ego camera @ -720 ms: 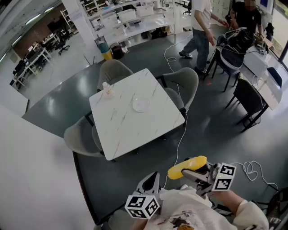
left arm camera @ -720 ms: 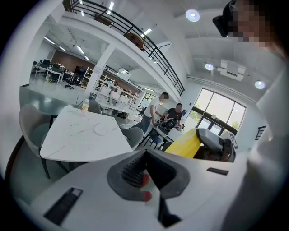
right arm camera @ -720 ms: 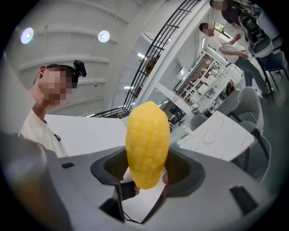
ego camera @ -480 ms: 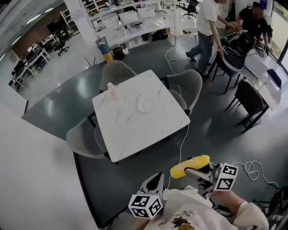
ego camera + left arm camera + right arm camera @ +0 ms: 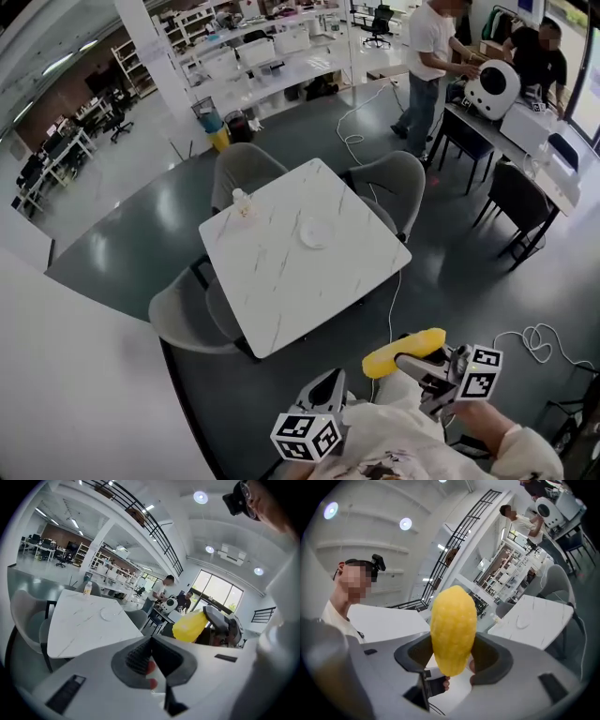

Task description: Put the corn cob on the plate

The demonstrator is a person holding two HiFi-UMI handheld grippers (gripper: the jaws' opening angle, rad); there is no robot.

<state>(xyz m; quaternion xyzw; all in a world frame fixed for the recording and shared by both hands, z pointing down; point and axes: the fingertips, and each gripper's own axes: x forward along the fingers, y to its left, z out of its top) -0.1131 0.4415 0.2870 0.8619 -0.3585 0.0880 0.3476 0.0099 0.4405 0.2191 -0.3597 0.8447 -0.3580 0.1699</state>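
Note:
In the right gripper view, the yellow corn cob (image 5: 453, 630) stands upright between the jaws of my right gripper (image 5: 452, 654), which is shut on it. In the head view the corn cob (image 5: 403, 351) sticks out to the left of the right gripper (image 5: 419, 362), low in the frame and well short of the table. The small clear plate (image 5: 317, 232) lies near the middle of the white marble table (image 5: 281, 291). My left gripper (image 5: 328, 382) is beside the right one, its pads together with nothing in them (image 5: 151, 641).
A small bottle (image 5: 244, 204) stands at the table's far left corner. Grey chairs (image 5: 187, 314) ring the table. A white cable (image 5: 389, 309) trails over the dark floor, with a coil (image 5: 534, 339) at the right. Two people (image 5: 431, 56) stand at desks beyond.
The table has slid slightly right and down in the head view. Both grippers sit a little lower in frame, the cob still held. The person at the back has stepped to the desk.

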